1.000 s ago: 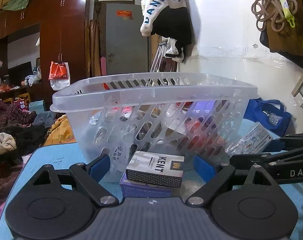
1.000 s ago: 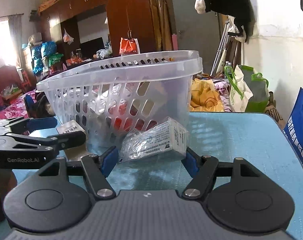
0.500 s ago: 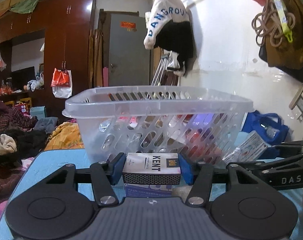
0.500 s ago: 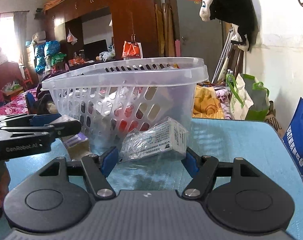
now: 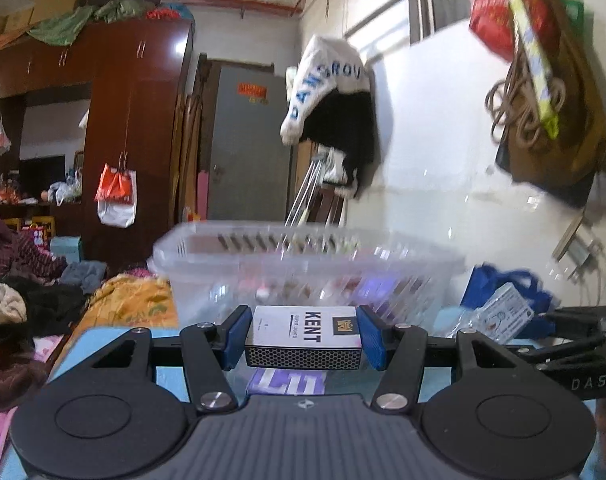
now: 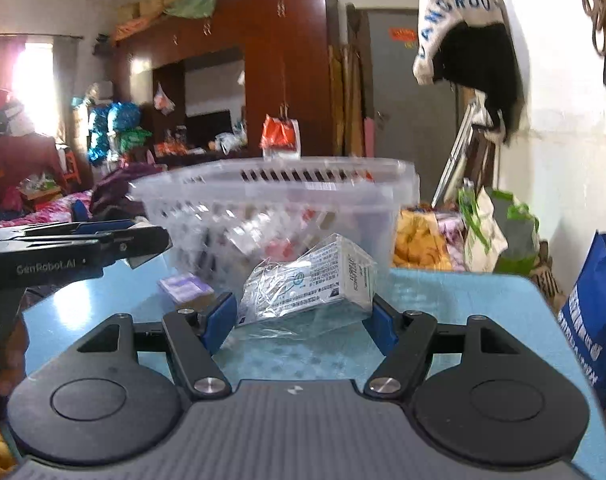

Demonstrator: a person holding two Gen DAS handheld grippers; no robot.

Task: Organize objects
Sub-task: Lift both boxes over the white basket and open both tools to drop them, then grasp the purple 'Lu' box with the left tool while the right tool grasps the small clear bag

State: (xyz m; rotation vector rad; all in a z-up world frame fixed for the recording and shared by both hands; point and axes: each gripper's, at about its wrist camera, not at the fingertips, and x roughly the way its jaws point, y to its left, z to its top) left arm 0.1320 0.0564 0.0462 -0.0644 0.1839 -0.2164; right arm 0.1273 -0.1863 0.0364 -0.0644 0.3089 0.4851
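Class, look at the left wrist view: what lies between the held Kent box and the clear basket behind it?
Nothing visible: only a bare strip of blue table separates the Kent box from the basket.

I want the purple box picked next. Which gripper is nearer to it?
Left. The left gripper, gripping the Kent pack, hangs right above the purple box; the right gripper is off beside it.

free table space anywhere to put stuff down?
Bare blue table right of the basket, out to its far right edge. Crowded in front of the basket: purple box, wrapped box, both grippers.
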